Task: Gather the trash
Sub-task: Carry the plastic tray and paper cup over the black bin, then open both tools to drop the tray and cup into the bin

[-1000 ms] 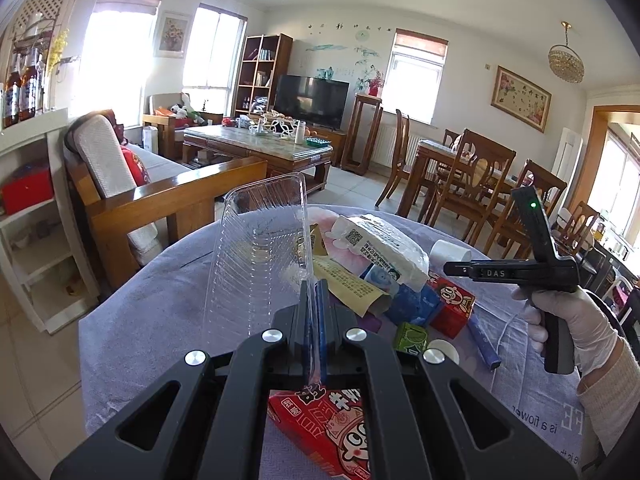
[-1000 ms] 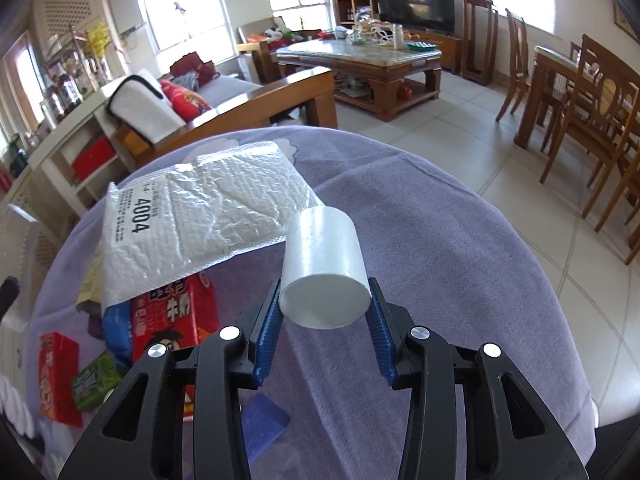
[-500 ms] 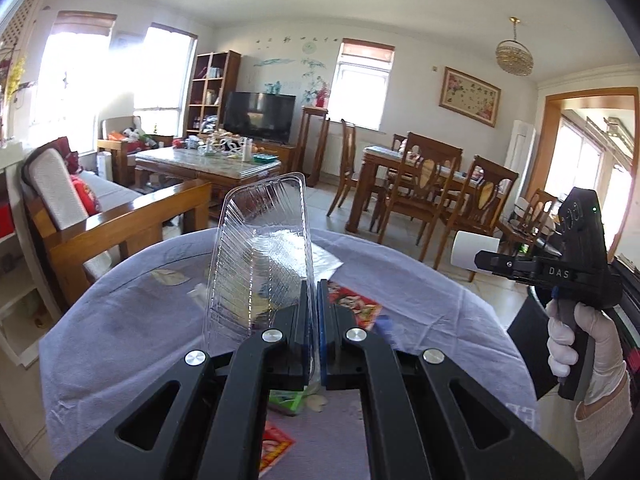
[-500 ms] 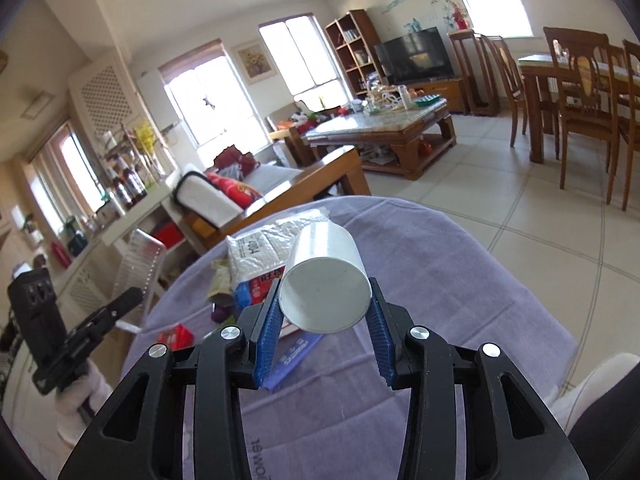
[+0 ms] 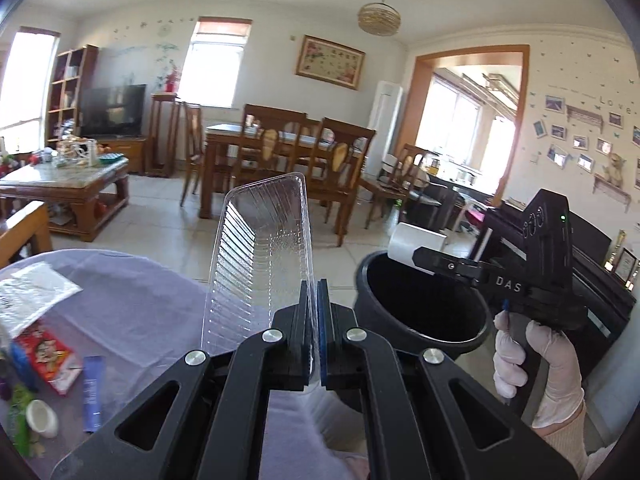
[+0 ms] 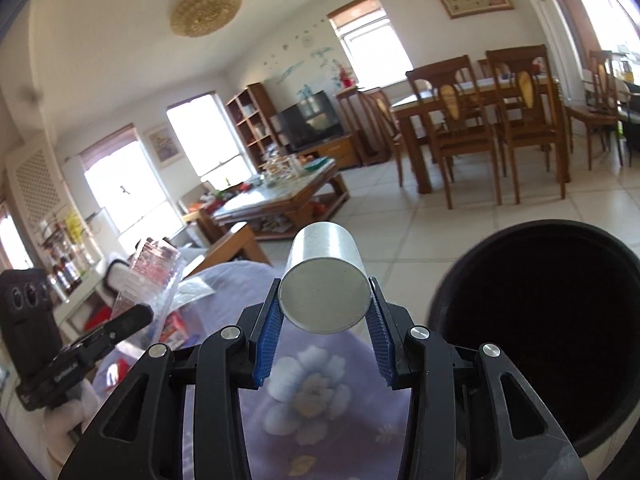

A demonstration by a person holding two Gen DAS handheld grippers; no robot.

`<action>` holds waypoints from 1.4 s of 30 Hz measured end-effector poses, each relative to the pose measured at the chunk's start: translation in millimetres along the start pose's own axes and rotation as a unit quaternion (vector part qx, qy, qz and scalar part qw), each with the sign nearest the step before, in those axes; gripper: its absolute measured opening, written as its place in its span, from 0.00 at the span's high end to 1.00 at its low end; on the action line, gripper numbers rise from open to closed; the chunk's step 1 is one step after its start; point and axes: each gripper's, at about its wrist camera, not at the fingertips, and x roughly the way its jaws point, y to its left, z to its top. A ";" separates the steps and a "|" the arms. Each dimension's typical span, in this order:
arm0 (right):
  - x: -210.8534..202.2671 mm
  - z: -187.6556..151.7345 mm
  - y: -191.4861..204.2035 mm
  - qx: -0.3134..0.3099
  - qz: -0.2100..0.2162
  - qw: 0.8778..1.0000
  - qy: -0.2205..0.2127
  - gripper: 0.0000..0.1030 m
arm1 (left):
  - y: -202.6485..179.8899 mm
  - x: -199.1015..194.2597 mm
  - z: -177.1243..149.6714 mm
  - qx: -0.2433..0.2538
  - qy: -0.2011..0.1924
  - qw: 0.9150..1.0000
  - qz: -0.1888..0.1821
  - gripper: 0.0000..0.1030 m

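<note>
So I've got both hands loaded right now. My left gripper (image 5: 313, 312) is pinched tight on the edge of a clear plastic tray (image 5: 260, 256), which stands up tall in front of the camera, over the edge of the table (image 5: 132, 304). My right gripper (image 6: 324, 320) is clamped around a white cup (image 6: 325, 280), held sideways with its flat bottom facing the lens. From the left view the cup (image 5: 412, 242) hangs right above the rim of the black trash bin (image 5: 420, 300), so I'd say that one is basically ready to drop. The tray is beside the bin, not over it yet.

Progress-wise, I'd call this early to middle. The inside of the bin looks plain dark in both views (honestly can't tell if anything is in there). Neither piece I'm holding is binned yet.

Plenty is left on the purple cloth: a red snack box (image 5: 46, 354), a blue wrapper (image 5: 93, 392), a bubble mailer (image 5: 34, 300), a small white round thing (image 5: 40, 418) and something green at the very edge (image 5: 18, 420) that I can't make out. So after these two go in, I figure there are several more trips back to the table
</note>
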 end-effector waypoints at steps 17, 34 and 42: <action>-8.7 -29.5 -132.7 0.026 -0.218 0.970 0.100 0.61 | -90.1 218.1 -17.9 -0.094 0.170 0.958 -0.213 0.96; 37.6 -44.9 -143.5 0.003 -0.255 0.953 0.165 0.61 | -93.0 225.2 -38.7 -0.050 0.228 0.959 -0.162 0.93; 31.0 -55.2 -139.0 -0.001 -0.269 0.951 0.155 0.47 | -93.5 219.6 -36.5 -0.053 0.217 0.962 -0.159 0.93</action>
